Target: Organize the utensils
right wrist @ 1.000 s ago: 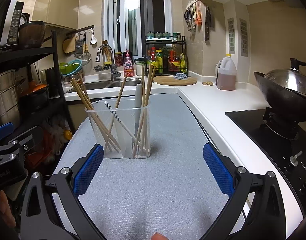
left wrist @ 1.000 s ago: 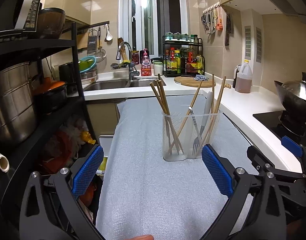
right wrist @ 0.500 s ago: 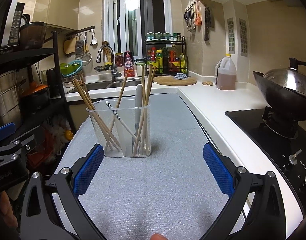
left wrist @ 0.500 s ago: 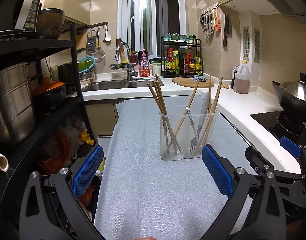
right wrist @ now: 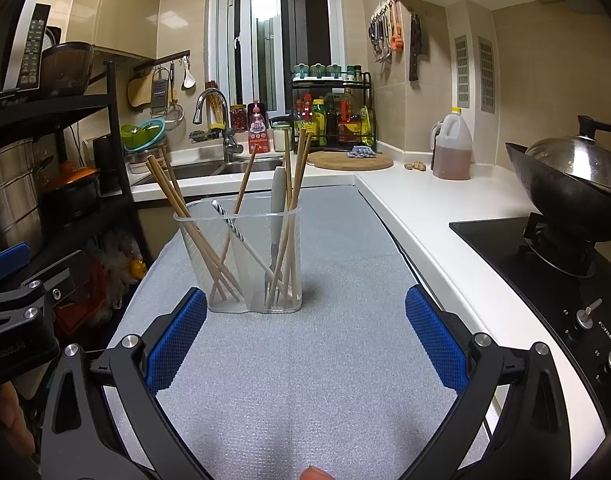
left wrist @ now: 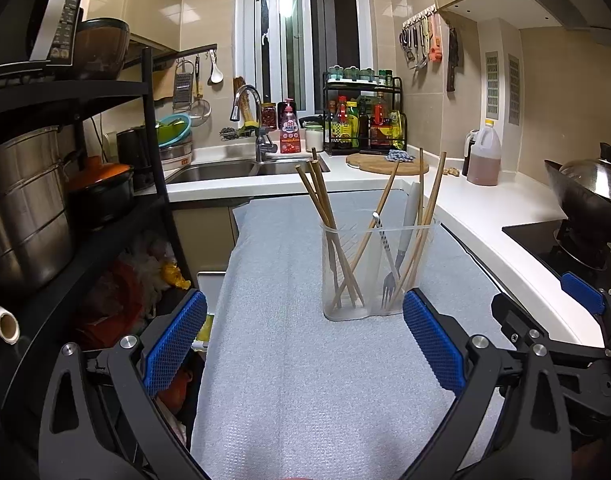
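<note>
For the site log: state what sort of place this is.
A small home kitchen, most likely. A sink with a faucet sits under the window, a wok rests on the cooktop, and a condiment rack stands on the white counter.

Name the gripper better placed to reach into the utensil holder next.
Right, probably. The clear holder sits nearer the centre between the open right gripper fingers; for the open left gripper it lies off toward one finger.

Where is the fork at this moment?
The fork stands tines down inside the clear cup on the grey mat, among the chopsticks, centre-right in the left wrist view.
</note>
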`<state>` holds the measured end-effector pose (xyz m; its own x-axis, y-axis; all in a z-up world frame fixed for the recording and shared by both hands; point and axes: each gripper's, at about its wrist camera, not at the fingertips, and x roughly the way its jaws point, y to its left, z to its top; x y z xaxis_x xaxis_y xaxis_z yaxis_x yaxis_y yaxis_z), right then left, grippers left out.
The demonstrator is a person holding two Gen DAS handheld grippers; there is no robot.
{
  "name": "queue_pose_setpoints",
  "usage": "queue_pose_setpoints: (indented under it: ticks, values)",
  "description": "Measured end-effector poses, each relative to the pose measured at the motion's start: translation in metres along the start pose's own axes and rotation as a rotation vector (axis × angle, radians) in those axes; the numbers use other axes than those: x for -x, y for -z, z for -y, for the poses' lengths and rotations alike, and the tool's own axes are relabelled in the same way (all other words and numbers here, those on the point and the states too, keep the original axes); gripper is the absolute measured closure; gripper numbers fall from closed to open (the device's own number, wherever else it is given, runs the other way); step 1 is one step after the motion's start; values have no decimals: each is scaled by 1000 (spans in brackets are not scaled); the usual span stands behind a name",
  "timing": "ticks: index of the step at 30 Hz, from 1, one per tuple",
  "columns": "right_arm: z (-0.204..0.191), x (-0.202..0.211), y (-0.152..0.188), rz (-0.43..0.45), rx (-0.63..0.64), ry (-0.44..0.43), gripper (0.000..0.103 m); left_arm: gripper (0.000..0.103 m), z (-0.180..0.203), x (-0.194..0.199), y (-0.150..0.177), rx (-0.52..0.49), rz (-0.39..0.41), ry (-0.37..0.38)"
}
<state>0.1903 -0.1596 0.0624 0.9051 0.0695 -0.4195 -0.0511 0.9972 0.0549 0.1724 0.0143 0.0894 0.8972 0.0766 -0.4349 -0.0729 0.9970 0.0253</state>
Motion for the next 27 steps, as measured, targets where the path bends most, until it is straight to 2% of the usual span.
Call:
queue_pose_setpoints:
  ticks: [22,27]
  values:
    - [-1,0,0,-3,2,-2,5,8,-2,0,0,-3,-1,-12]
    - [-2,1,1,-6,2,-7,5,8,-8,2,-2,23,5,-18]
